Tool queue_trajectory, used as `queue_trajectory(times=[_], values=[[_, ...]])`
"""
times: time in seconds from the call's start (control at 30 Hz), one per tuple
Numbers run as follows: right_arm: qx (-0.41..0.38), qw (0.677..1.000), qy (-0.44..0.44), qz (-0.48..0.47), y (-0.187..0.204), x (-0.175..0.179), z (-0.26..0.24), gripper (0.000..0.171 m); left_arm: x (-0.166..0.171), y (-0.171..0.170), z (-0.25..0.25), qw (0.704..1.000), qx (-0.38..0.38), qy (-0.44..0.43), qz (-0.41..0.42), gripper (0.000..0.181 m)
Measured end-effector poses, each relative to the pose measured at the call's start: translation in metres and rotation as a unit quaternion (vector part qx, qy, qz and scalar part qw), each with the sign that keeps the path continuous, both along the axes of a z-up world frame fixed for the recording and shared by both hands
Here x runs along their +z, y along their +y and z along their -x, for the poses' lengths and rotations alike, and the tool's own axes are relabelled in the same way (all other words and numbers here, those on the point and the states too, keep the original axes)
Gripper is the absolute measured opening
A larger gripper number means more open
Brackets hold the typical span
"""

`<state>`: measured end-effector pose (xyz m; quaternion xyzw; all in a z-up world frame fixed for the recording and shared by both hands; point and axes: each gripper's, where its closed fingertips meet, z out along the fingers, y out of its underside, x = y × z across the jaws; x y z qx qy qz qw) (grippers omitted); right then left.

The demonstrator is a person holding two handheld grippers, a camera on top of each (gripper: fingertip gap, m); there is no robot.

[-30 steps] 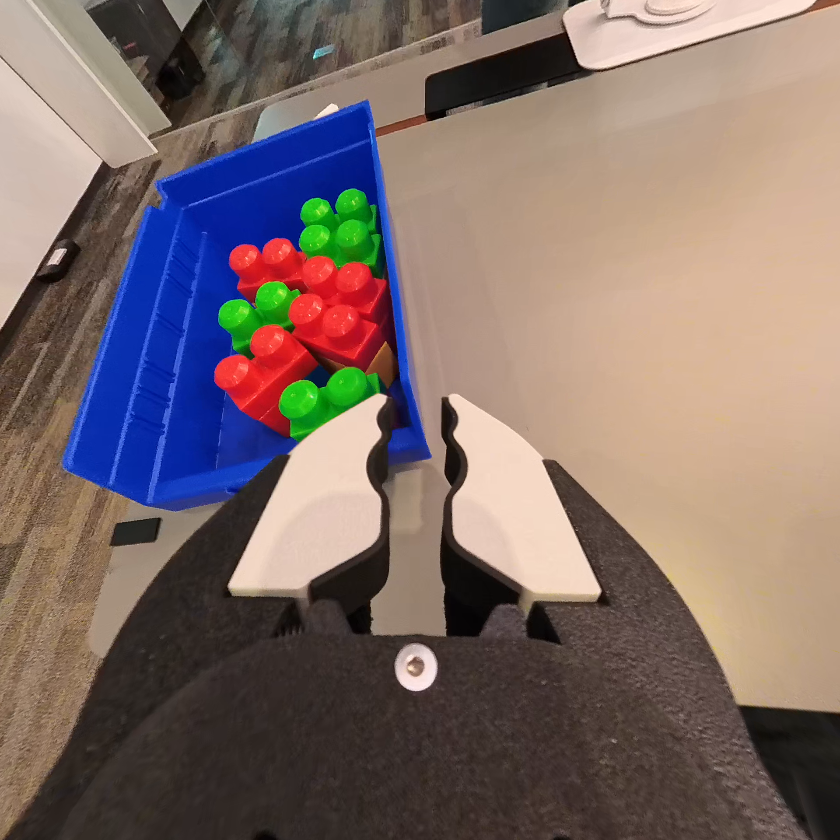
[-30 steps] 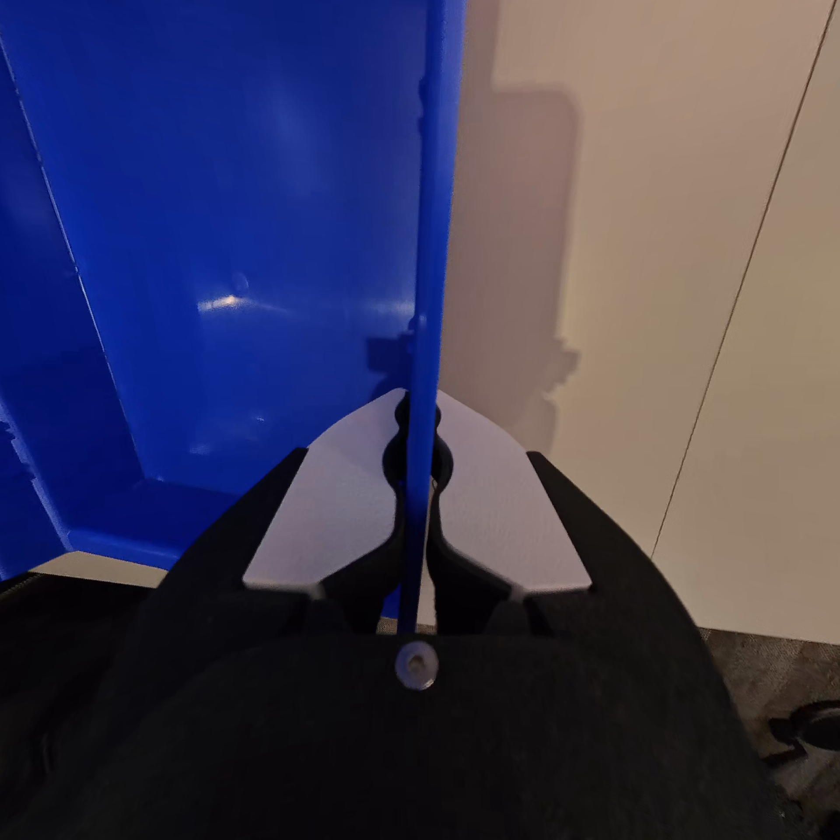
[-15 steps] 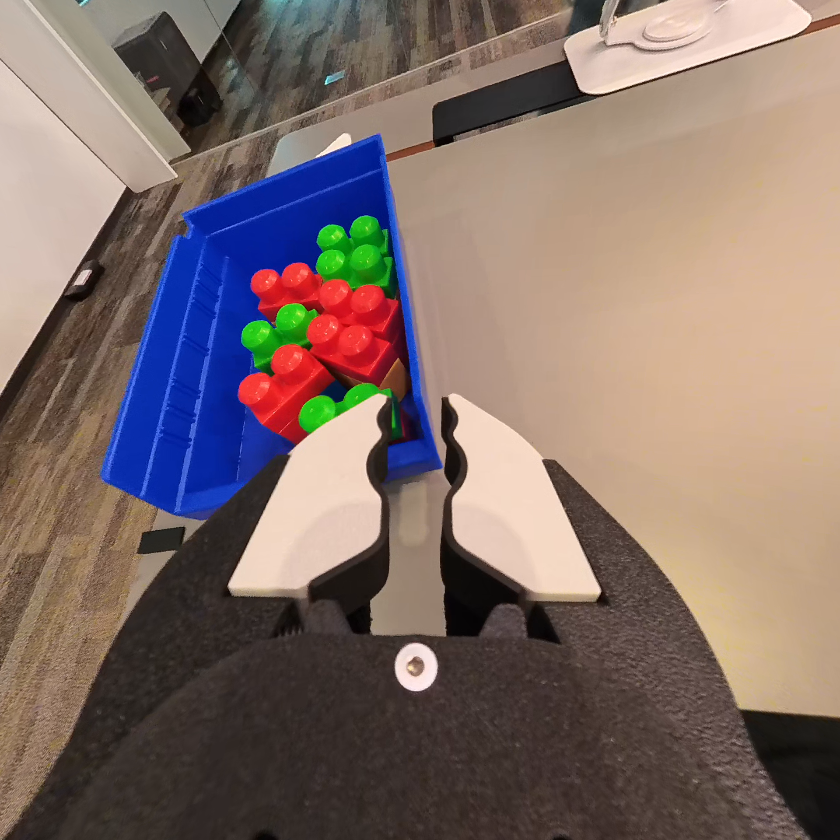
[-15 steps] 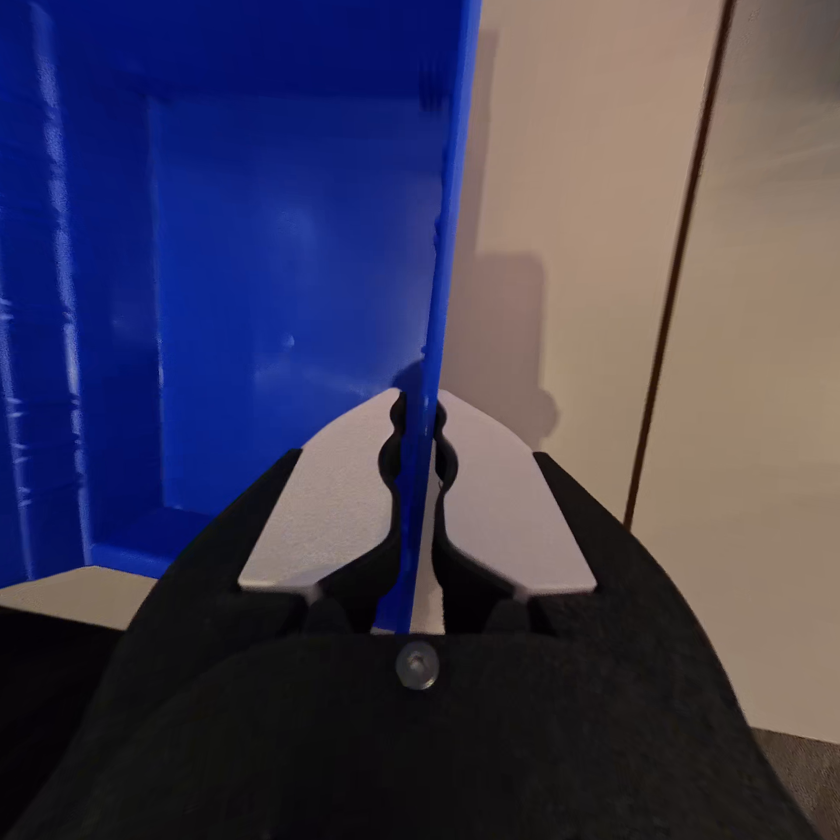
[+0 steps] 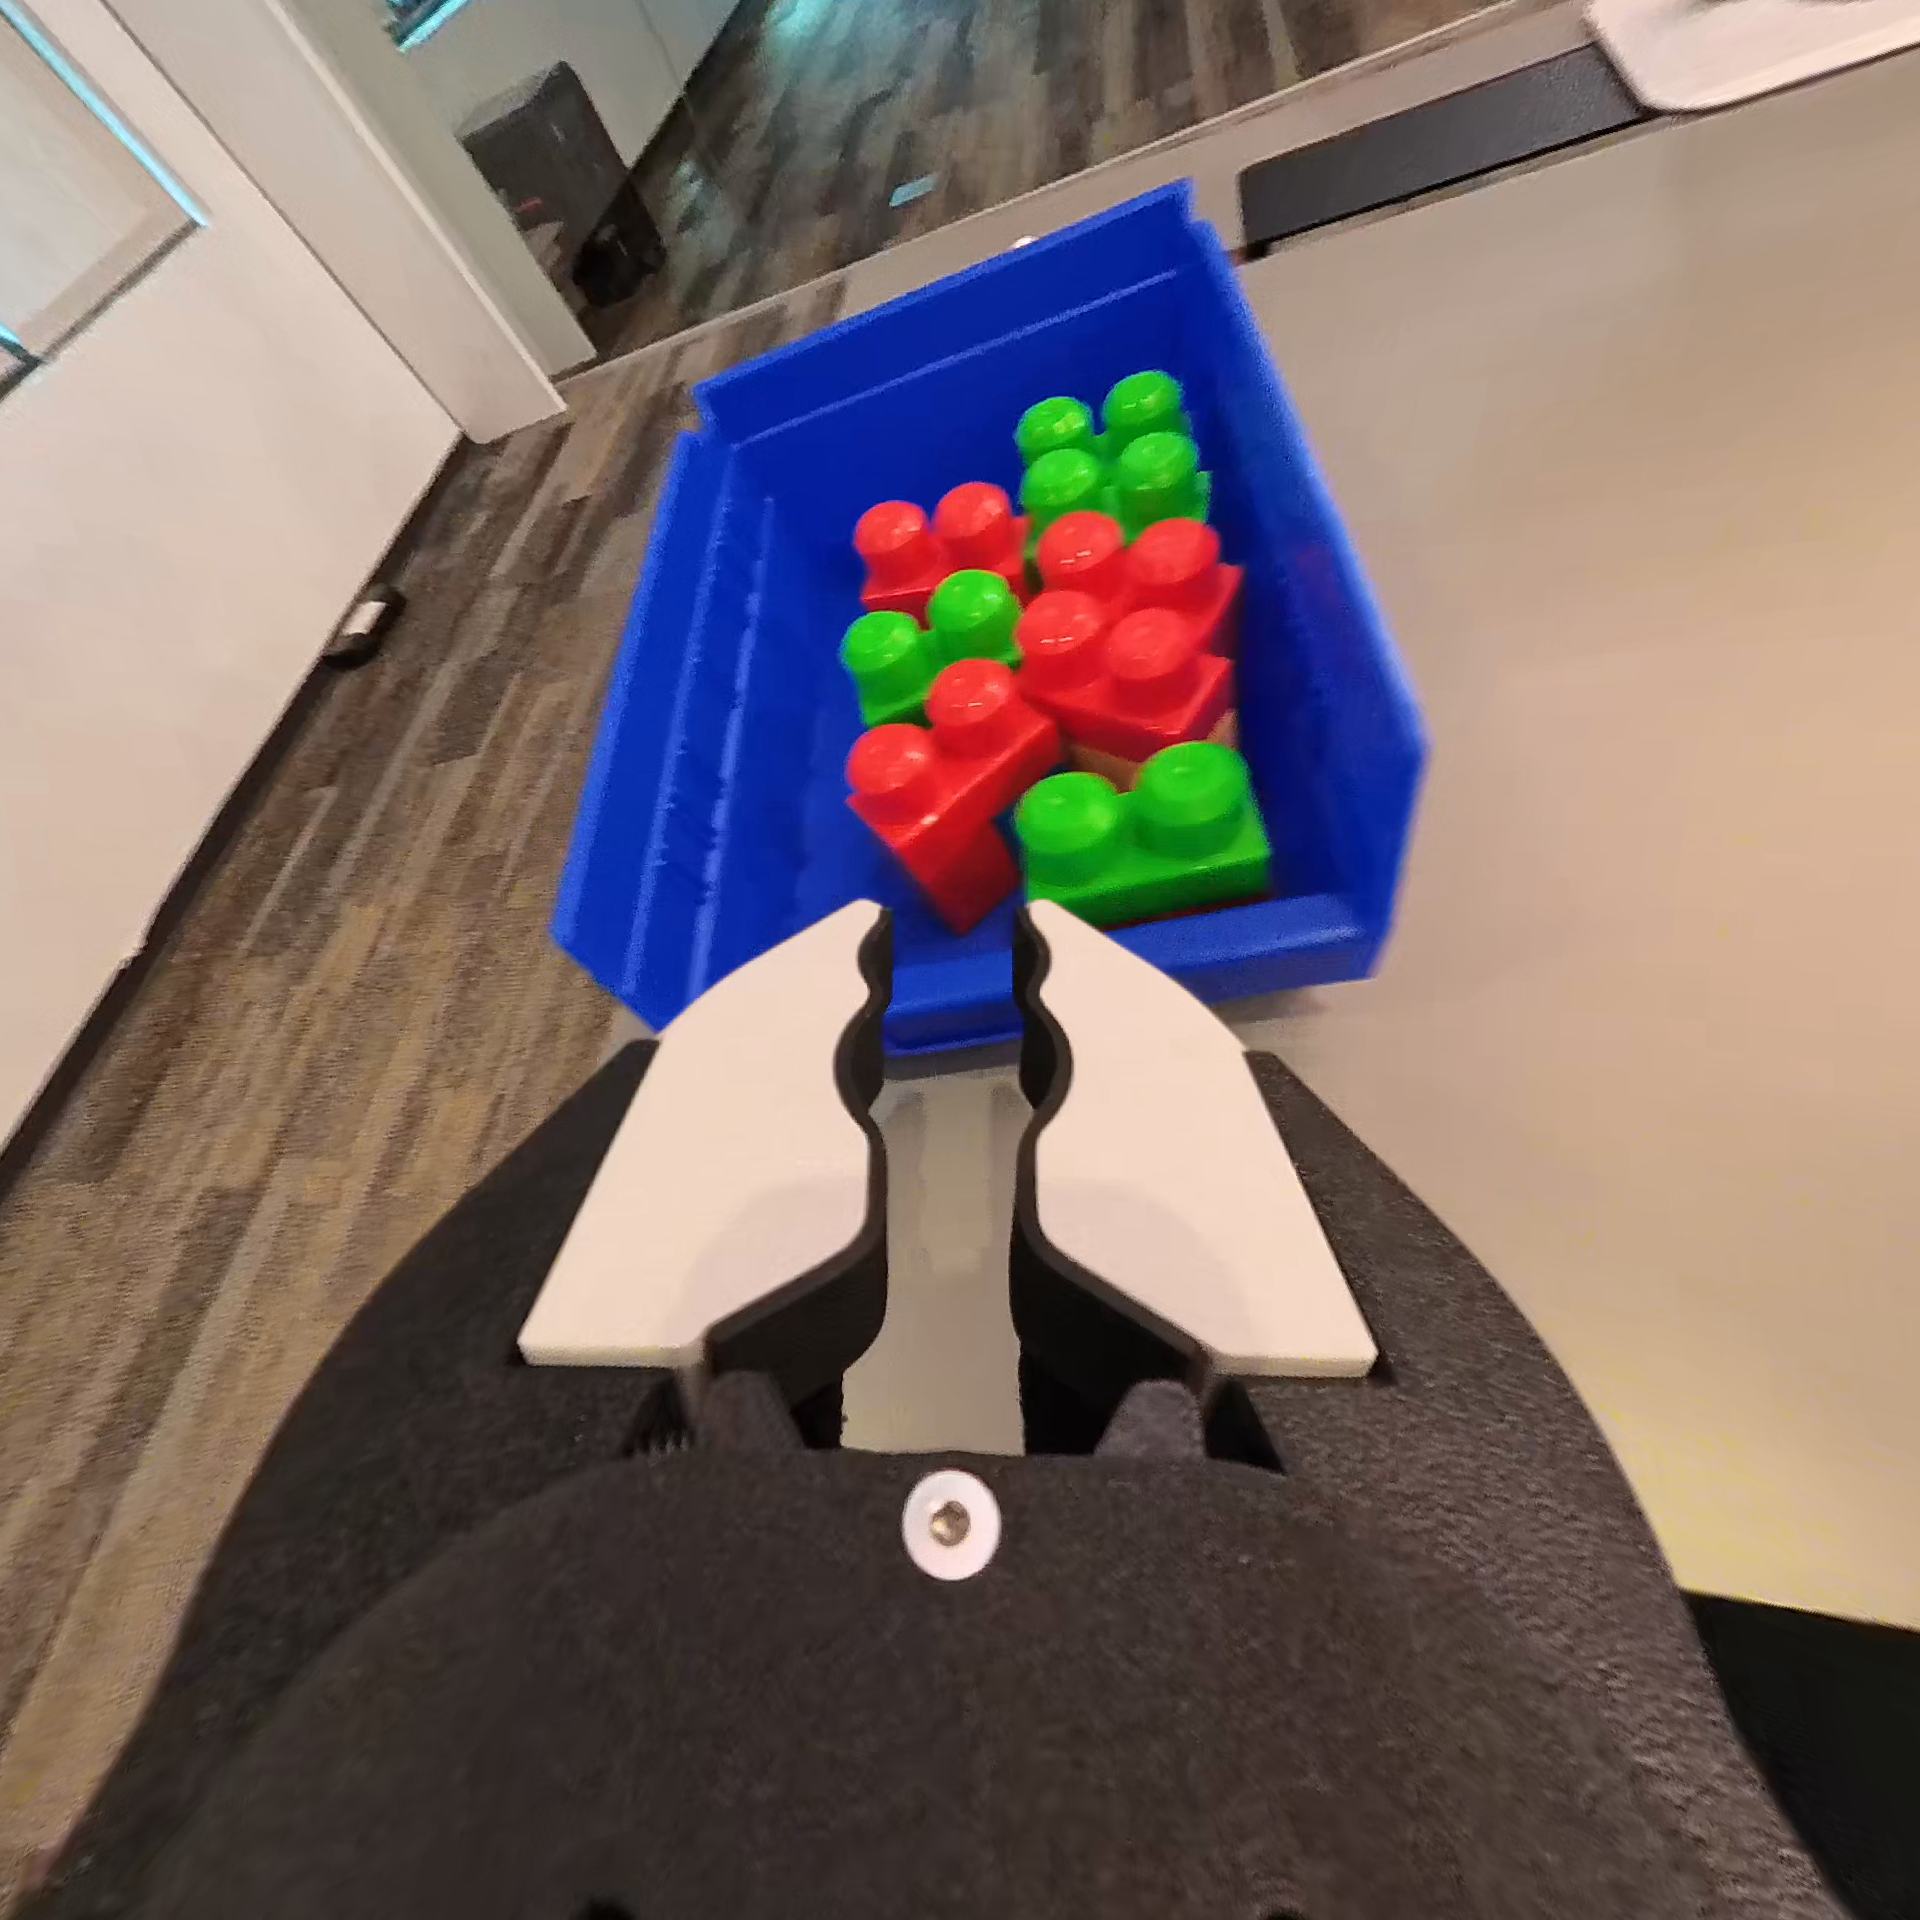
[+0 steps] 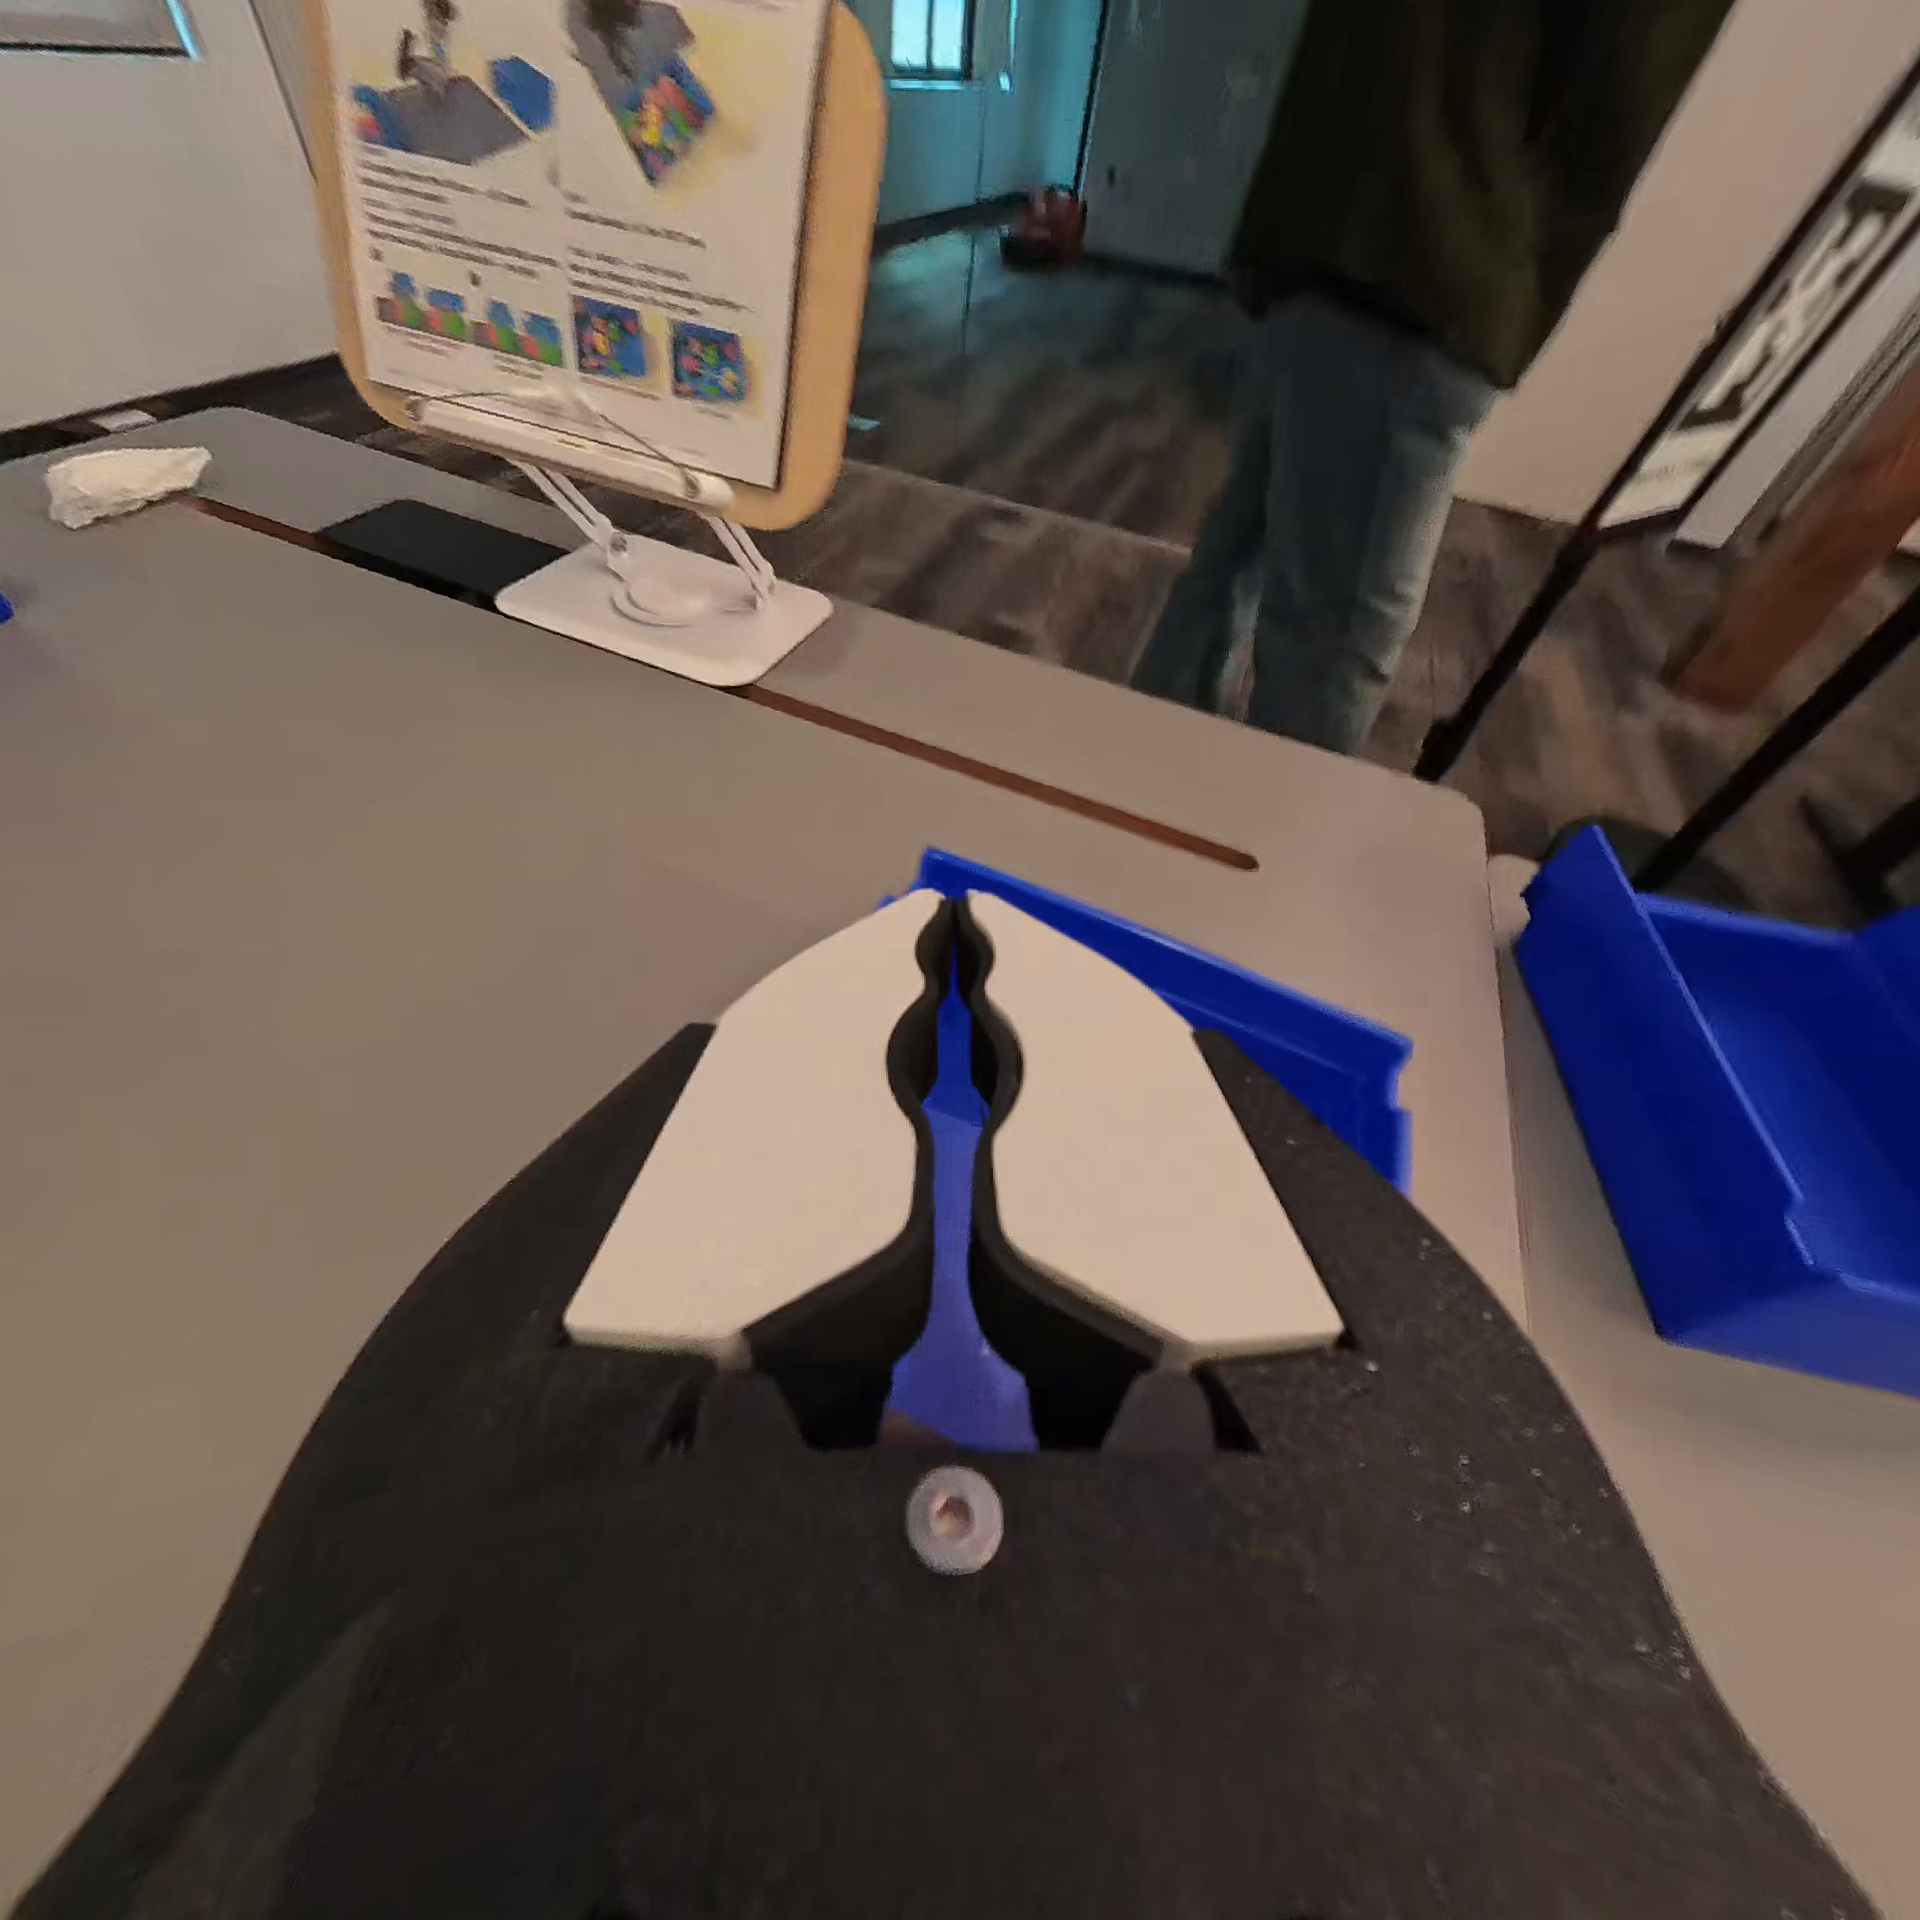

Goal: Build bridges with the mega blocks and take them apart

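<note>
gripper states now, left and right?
Left gripper: open, empty, hovering before the blue bin of blocks.
Right gripper: shut on the wall of an empty blue bin.

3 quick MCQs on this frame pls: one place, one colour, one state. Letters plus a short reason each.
1. Where are the blocks?
A) loose on the table
B) inside the blue bin
C) on the floor

2. Block colours showing studs?
A) red and green
B) yellow and purple
C) white and black

3. Left hand-held gripper state?
A) shut on a block
B) open, holding nothing
C) out of view

B: the blocks lie within the blue bin walls.
A: only red and green studs show.
B: the left hand-held gripper has a clear gap between its fingers, nothing in it.
</note>
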<state>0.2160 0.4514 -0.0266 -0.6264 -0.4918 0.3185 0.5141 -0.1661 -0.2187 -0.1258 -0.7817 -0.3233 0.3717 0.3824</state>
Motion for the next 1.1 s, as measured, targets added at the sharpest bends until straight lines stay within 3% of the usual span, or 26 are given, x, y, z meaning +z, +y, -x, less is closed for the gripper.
queue_trajectory(times=[0.1, 0.2, 0.3, 0.47, 0.73, 0.87, 1.1], values=[[0.026, 0.999, 0.023, 0.013, -0.030, 0.005, 0.026, 0.000, 0.007, -0.022, 0.025, 1.000, 0.004, 0.019, 0.003, 0.024], [0.089, 0.994, 0.053, 0.028, -0.060, 0.005, 0.045, 0.020, 0.015, -0.045, 0.060, 1.000, 0.004, 0.027, -0.003, 0.029], [0.128, 0.987, 0.059, 0.074, -0.076, -0.006, 0.054, 0.027, 0.011, -0.057, 0.090, 1.000, -0.009, -0.005, -0.020, 0.041], [0.091, 0.995, 0.002, 0.040, -0.073, -0.029, 0.049, 0.028, -0.008, -0.064, 0.120, 0.999, -0.006, -0.045, 0.000, 0.057], [0.066, 0.997, 0.035, -0.033, -0.068, -0.007, 0.026, 0.027, -0.048, -0.073, 0.144, 0.994, -0.001, -0.103, 0.042, 0.058], [0.055, 0.998, 0.014, -0.010, -0.059, -0.023, 0.013, 0.027, -0.050, -0.075, 0.153, 0.994, -0.001, -0.104, 0.031, 0.057], [0.019, 1.000, -0.014, -0.003, -0.039, -0.047, -0.014, 0.000, -0.048, -0.082, 0.165, 0.993, 0.015, -0.108, 0.039, 0.053]])
